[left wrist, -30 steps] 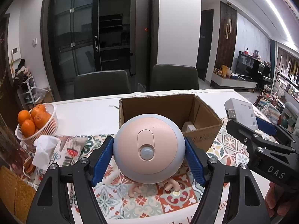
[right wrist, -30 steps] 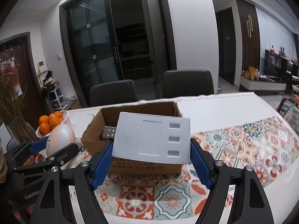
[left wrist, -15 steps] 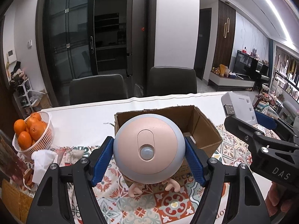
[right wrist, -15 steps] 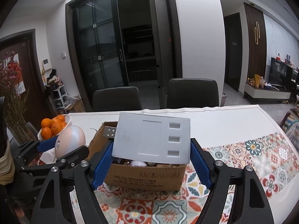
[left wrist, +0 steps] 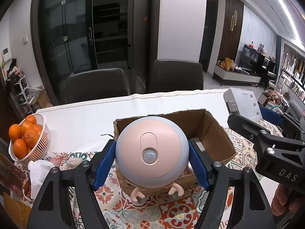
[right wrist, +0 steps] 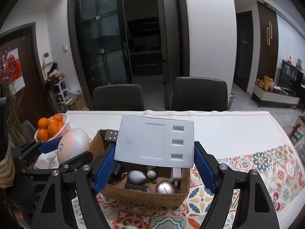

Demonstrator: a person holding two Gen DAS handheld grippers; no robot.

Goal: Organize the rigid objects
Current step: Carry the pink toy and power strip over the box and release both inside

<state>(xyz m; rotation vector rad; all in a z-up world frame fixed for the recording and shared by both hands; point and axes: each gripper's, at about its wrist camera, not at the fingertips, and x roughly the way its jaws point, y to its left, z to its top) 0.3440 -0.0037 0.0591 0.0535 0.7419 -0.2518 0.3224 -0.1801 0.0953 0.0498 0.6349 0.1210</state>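
Observation:
My left gripper (left wrist: 151,162) is shut on a round pink and pale blue sensor light (left wrist: 152,151) with small pink feet, held above the near edge of an open cardboard box (left wrist: 215,131). My right gripper (right wrist: 155,161) is shut on a flat white USB hub (right wrist: 155,143) with a USB plug at its left corner, held over the same box (right wrist: 144,195). The box holds several small gadgets, among them a silver ball (right wrist: 165,187). The light also shows in the right wrist view (right wrist: 73,145), and the hub in the left wrist view (left wrist: 243,103).
The box sits on a patterned cloth (right wrist: 266,164) over a white table (left wrist: 85,120). A white basket of oranges (left wrist: 26,139) and a crumpled tissue (left wrist: 39,169) lie at the left. Two dark chairs (right wrist: 199,93) stand behind the table.
Both grippers have risen and moved forward over the box with their objects still held. The box's inside now shows in the right wrist view.

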